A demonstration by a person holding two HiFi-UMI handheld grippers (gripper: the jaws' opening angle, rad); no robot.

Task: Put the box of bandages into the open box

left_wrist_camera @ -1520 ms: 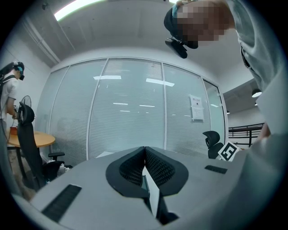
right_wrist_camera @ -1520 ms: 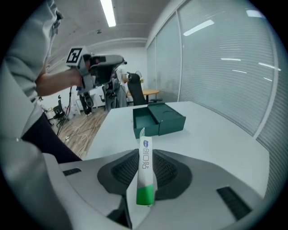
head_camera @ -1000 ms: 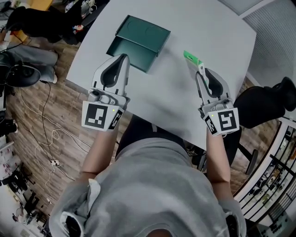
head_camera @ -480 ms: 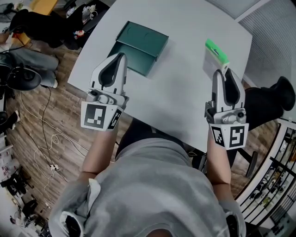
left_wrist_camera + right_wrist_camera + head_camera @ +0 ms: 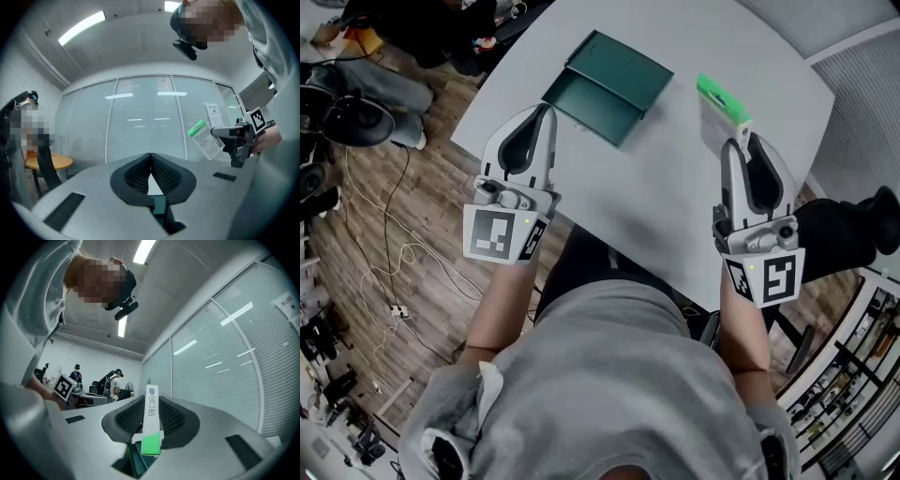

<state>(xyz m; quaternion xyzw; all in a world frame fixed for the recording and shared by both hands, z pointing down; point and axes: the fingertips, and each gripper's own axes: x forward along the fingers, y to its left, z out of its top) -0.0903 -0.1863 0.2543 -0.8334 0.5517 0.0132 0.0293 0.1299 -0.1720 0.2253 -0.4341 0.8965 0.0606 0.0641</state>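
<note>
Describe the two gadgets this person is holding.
The left gripper and right gripper match: light grey shells, tapering jaws with black ribbed lining, and a white cube with black square markers at each rear. The person wears a grey shirt.

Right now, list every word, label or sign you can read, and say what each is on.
No text can be read.
Bandage box: logo and print along its edge, too blurred to read.
Two marker cubes: black square patterns, no words.
Wall notice: too small to read.
</note>
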